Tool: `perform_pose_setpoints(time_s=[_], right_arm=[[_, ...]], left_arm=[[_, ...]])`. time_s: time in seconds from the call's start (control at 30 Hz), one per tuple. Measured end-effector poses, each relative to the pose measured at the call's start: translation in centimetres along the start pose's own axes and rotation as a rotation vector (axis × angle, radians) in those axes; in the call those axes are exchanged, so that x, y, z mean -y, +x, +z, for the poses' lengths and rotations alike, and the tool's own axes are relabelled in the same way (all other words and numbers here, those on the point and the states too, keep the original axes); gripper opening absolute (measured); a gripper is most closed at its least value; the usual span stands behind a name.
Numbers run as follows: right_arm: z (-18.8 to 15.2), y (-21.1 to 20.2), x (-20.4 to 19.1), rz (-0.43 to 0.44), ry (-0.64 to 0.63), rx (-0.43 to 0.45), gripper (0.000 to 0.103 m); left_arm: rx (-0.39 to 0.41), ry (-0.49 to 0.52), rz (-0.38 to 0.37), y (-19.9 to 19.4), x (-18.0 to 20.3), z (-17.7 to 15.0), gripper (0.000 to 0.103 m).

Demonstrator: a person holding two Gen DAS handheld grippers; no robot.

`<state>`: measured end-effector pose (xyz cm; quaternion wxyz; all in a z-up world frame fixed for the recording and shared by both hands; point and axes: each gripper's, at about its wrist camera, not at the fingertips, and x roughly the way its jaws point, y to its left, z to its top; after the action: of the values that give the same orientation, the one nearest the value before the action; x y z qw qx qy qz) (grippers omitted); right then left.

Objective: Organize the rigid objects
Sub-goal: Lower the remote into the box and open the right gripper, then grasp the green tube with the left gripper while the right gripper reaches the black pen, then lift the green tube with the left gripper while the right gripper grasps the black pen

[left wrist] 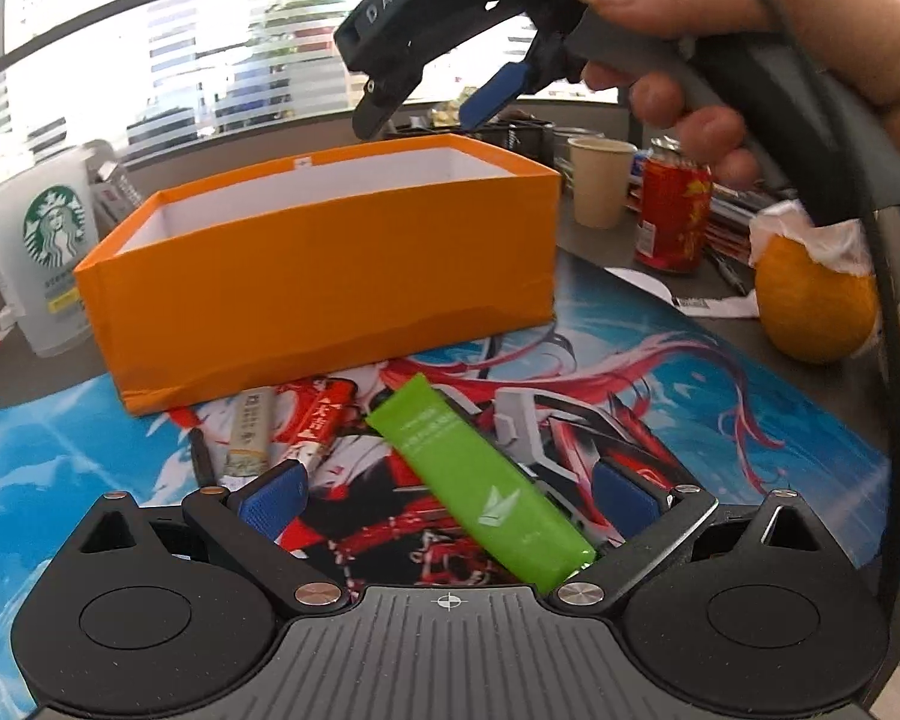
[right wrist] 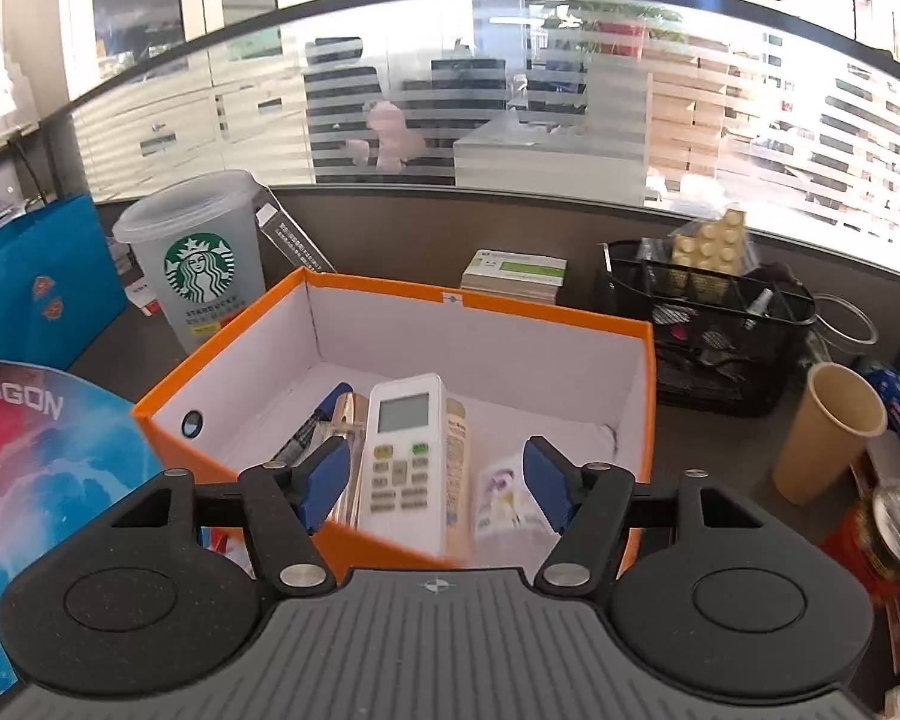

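An orange box (left wrist: 324, 276) stands on the printed desk mat. My left gripper (left wrist: 450, 495) is open low over the mat, with a green tube (left wrist: 480, 480) lying between its blue pads. A red tube (left wrist: 321, 420), a beige sachet (left wrist: 249, 435) and a dark pen (left wrist: 201, 456) lie beside it in front of the box. My right gripper (right wrist: 438, 483) is open and empty above the box (right wrist: 642, 360), which holds a white remote (right wrist: 405, 450), a cream tube (right wrist: 457, 468), a small packet (right wrist: 501, 504) and a dark pen (right wrist: 297, 447). It also shows in the left wrist view (left wrist: 432, 93).
A Starbucks cup (left wrist: 42, 240) stands left of the box. A paper cup (left wrist: 600, 180), a red can (left wrist: 672, 210) and an orange (left wrist: 816, 300) sit to the right. A black mesh organiser (right wrist: 708, 336) and a blue bag (right wrist: 36, 276) stand behind.
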<state>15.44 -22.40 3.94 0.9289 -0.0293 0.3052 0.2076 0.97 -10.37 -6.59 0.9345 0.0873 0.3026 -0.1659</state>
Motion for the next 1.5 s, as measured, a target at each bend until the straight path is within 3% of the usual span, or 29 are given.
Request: perform_pose_setpoints(time_s=[0.37,0.67,0.87,0.93,1.03,1.27,1.5], right_arm=[[-3.6,-3.9,0.4,0.002,0.013,0.071,0.065],[-7.2,-4.5,0.3,-0.013,0.012,0.037,0.066],[-10.0,-4.7,0.4,-0.035,0.025,0.012,0.067],[-10.6,-4.7,0.5,-0.033,0.036,0.009,0.067],[-11.3,-4.7,0.5,-0.030,0.042,0.004,0.067],[-12.3,-4.4,0.8,-0.037,0.050,-0.004,0.068],[-13.5,-4.1,0.7,-0.057,0.040,-0.028,0.068]], left_arm=[[-0.043,0.003,0.085,0.6,-0.4,-0.6,0.102],[-0.067,-0.002,0.126,0.9,-1.3,-1.3,0.100],[-0.036,-0.027,0.084,0.8,-1.5,-1.8,0.085],[-0.029,-0.042,0.055,0.7,-1.6,-1.7,0.060],[-0.029,-0.025,0.020,0.6,-0.9,-1.5,0.040],[-0.019,-0.060,0.013,0.6,-0.9,-1.4,0.029],[0.002,-0.083,0.035,-0.1,-2.0,-1.2,0.029]])
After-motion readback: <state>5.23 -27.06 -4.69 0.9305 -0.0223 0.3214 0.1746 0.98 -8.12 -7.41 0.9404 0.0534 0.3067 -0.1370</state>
